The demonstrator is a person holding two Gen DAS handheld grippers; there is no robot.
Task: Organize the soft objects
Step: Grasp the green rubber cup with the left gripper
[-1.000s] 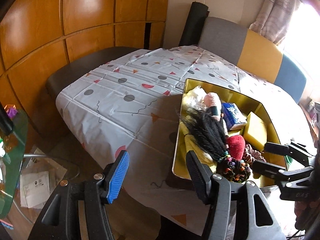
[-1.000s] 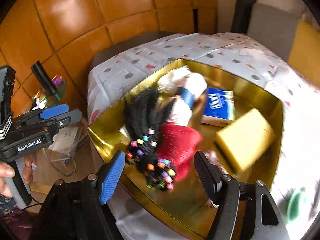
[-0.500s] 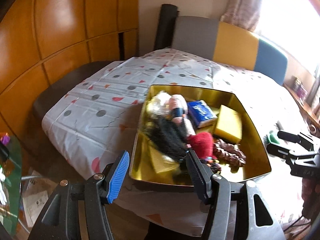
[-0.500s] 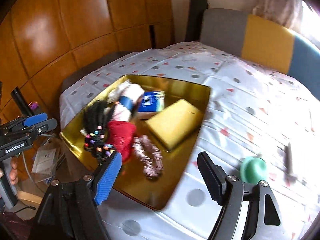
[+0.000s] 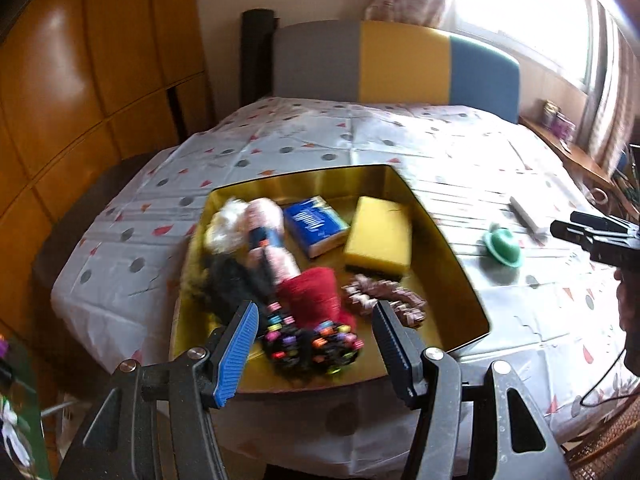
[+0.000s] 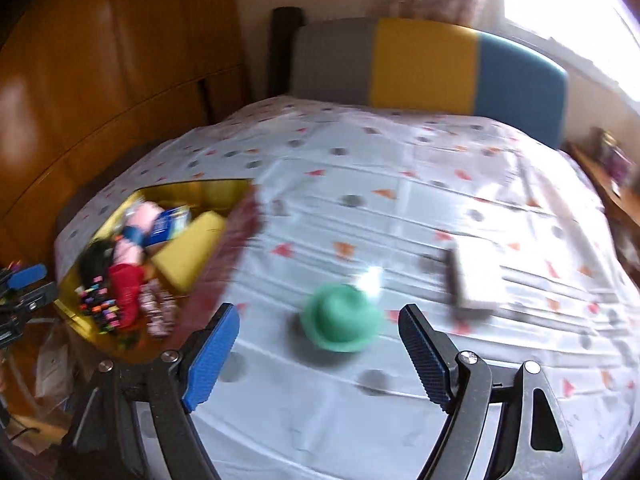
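A gold tray (image 5: 460, 264) on the patterned tablecloth holds a doll with black beaded hair (image 5: 276, 264), a red soft piece (image 5: 316, 296), a yellow sponge (image 5: 378, 236), a blue tissue pack (image 5: 316, 224) and a brown scrunchie (image 5: 384, 300). My left gripper (image 5: 316, 344) is open and empty over the tray's near edge. A green hat-shaped soft toy (image 6: 340, 322) lies on the cloth right of the tray (image 6: 236, 192); it also shows in the left wrist view (image 5: 503, 246). My right gripper (image 6: 316, 352) is open and empty, just short of it.
A white flat rectangular object with a dark edge (image 6: 474, 280) lies beyond the green toy. A grey, yellow and blue headboard (image 5: 396, 64) stands at the far side. Wooden panels (image 5: 92, 80) run along the left. A wooden ledge with small items (image 5: 568, 140) is at the right.
Both views have swung right. The left gripper now faces the tray squarely. The right gripper has left the tray and come to the green toy on the cloth.
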